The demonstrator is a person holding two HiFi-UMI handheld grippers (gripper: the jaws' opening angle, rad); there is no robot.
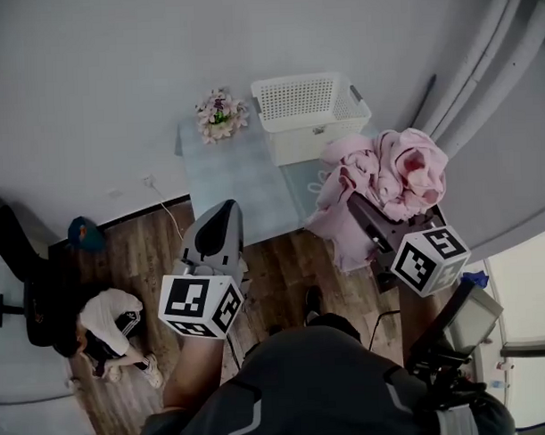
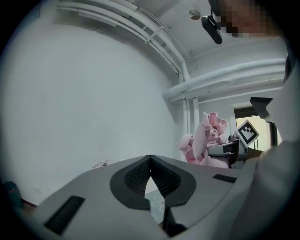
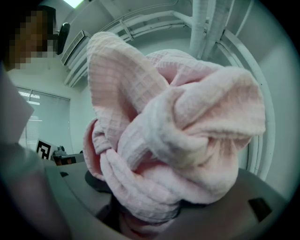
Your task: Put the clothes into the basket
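Clothes [image 1: 391, 172] bunched upright in right gripper [image 1: 358, 206] jaws

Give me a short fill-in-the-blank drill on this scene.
The right gripper grips ___ clothes.
The left gripper holds ___.
The basket stands on a ___.
Beside the basket sit ___.
Missing: pink; nothing; table; flowers.
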